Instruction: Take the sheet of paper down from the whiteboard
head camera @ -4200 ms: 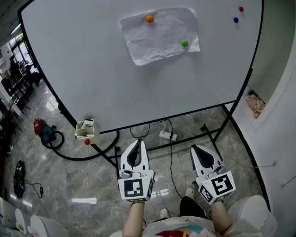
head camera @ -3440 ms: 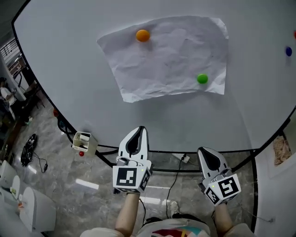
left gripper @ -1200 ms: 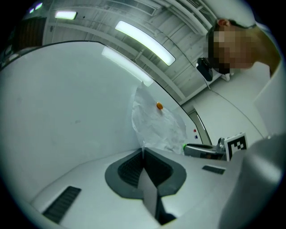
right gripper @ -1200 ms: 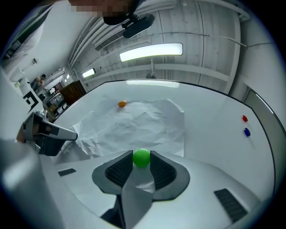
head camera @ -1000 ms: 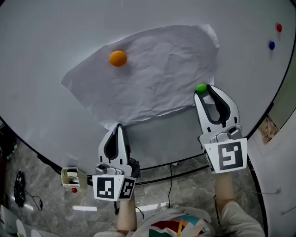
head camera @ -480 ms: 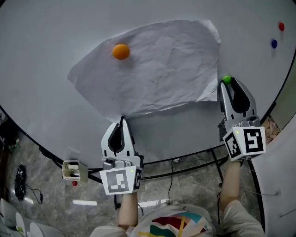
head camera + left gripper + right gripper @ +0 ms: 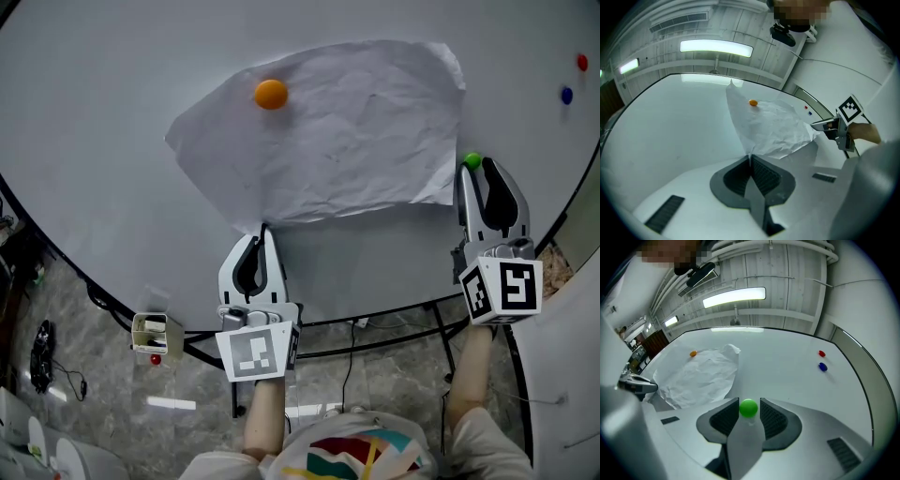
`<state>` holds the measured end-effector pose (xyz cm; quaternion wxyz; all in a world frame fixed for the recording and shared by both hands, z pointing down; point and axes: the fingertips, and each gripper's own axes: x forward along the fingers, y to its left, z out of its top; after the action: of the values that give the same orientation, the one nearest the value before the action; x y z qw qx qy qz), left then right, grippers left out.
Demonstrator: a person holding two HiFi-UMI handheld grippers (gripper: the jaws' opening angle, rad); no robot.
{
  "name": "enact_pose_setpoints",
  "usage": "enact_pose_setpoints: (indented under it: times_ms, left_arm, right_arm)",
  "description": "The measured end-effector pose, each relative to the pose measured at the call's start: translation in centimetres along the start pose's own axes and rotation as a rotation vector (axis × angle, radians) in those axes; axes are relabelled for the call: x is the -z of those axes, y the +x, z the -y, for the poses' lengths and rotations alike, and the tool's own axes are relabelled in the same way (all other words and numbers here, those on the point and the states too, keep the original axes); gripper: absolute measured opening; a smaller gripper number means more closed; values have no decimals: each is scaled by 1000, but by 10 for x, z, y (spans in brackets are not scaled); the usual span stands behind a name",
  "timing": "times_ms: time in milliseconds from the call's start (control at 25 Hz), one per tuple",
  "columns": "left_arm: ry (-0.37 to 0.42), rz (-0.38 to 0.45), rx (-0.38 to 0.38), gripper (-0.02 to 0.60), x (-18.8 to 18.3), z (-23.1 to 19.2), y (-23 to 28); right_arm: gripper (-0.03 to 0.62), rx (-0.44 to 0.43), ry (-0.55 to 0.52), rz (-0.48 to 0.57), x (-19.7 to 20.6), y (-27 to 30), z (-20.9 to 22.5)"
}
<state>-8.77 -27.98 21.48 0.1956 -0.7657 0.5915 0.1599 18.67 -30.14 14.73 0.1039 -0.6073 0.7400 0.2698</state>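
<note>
Head view: we see a broad whiteboard (image 7: 112,84) filling most of the frame, and on it the sheet of paper (image 7: 347,131). The sheet is white, heavily crumpled and creased all over, with uneven edges. It hangs askew, its lower left corner drawn to a point. In the left gripper view its near edge stands a little off the board.

Our left claw (image 7: 262,231) is pressed together on that lower corner, pinching the thin edge of the paper between its pads. Our right claw (image 7: 473,167) sits just beside the sheet's right edge and pinches a green magnet (image 7: 472,160) at its tips. The right gripper view shows the ball wedged between the two pads, clear of the paper.

An orange magnet (image 7: 271,94) sits on the sheet near its upper left and pins it to the board. A red magnet (image 7: 582,63) and a blue magnet (image 7: 566,95) sit on the bare board, well apart from the paper, at the far right.
</note>
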Motion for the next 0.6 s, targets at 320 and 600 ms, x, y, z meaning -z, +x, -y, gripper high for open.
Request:
enact_pose_setpoints:
  times_ms: [320,600]
  left_arm:
    - [-3,8,-1,43,-2,0,0]
    - [26,-7,9,43,3,0,-1]
  right_arm:
    - [121,23,-56,12,-12,-5,-4]
    - [121,10,-49,-11,-5,-4,-7]
